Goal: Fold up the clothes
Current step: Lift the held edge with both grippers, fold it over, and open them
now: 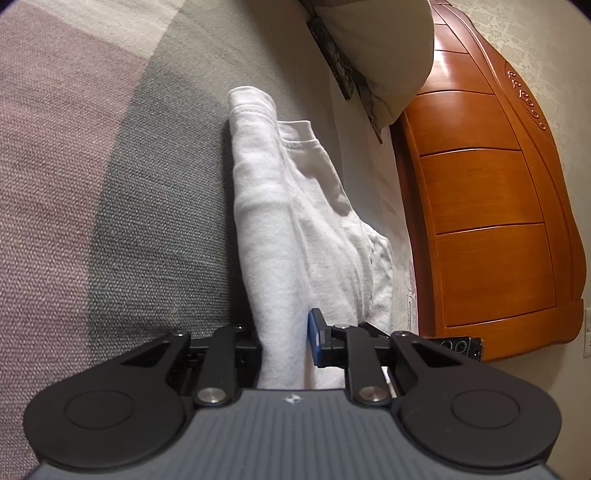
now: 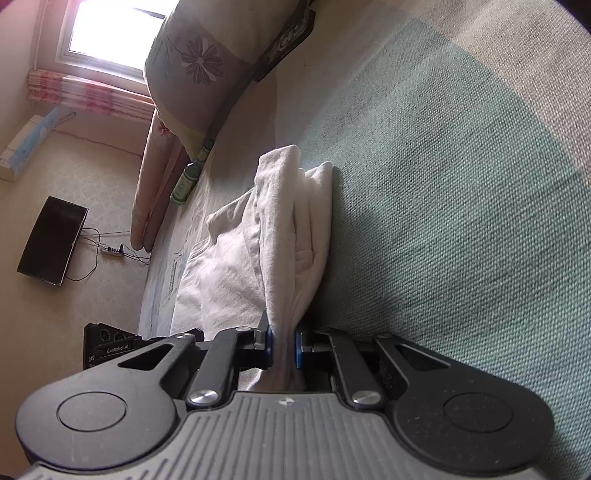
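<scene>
A white garment [image 1: 295,221] lies partly folded on the bed's woven cover [image 1: 129,184]. In the left wrist view a thick fold of it runs between the fingers of my left gripper [image 1: 284,343]; the jaws stand a fold's width apart with cloth filling the gap, and the left pad is hidden by it. In the right wrist view my right gripper [image 2: 283,349] is shut on a bunched edge of the same garment [image 2: 288,229], the blue pads [image 2: 297,350] pressing the cloth from both sides. The cloth rises from the bed toward each gripper.
A wooden headboard [image 1: 498,221] stands to the right in the left wrist view, with a pillow [image 1: 388,55] by it. In the right wrist view there are floral pillows [image 2: 192,74], a green bottle [image 2: 184,184], a dark screen [image 2: 51,240] on the floor, and a window [image 2: 110,29].
</scene>
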Tool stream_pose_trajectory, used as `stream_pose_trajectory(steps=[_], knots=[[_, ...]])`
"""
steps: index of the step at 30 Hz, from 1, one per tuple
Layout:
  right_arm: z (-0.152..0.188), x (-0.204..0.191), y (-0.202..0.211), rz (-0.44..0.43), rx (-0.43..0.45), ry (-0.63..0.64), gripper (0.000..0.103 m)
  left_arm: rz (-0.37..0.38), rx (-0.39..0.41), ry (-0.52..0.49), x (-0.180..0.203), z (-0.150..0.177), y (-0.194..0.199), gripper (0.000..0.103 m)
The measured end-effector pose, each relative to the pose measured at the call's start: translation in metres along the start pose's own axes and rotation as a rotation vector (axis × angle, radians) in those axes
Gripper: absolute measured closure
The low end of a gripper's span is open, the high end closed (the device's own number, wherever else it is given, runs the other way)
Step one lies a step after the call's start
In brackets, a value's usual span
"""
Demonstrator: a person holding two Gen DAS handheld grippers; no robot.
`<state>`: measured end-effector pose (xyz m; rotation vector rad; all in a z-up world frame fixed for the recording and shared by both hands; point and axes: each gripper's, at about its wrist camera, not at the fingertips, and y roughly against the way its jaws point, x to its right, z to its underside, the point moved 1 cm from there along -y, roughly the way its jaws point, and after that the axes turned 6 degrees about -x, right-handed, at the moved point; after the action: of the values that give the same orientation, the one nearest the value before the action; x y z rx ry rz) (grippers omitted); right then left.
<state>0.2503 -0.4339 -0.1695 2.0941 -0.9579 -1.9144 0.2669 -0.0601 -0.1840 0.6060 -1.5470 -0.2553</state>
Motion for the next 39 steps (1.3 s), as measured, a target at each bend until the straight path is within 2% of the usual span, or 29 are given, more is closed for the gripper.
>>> stream_pose_trajectory(steps=[4,10,18,23,31,36,39], knots=[[0.002,-0.003,0.004,0.003,0.022,-0.002,0.085,0.036,0.019,-0.036,0.017,0.003,0.006,0.087],[0.001,-0.018,0.015,0.012,0.045,0.039,0.085,0.072,0.028,-0.116,0.051,-0.002,0.013,0.087],[-0.010,-0.028,0.068,0.058,0.144,0.074,0.085,0.134,-0.013,-0.187,0.100,-0.019,-0.024,0.087],[-0.025,-0.023,0.113,0.153,0.204,0.080,0.084,0.177,-0.072,-0.217,0.129,-0.031,-0.071,0.087],[-0.064,0.016,0.181,0.260,0.303,0.026,0.084,0.241,-0.151,-0.237,0.163,-0.041,-0.154,0.087],[-0.092,0.034,0.197,0.324,0.332,0.009,0.084,0.254,-0.177,-0.253,0.169,-0.039,-0.186,0.087],[-0.101,0.048,0.198,0.359,0.331,-0.005,0.084,0.234,-0.192,-0.233,0.164,-0.040,-0.203,0.087]])
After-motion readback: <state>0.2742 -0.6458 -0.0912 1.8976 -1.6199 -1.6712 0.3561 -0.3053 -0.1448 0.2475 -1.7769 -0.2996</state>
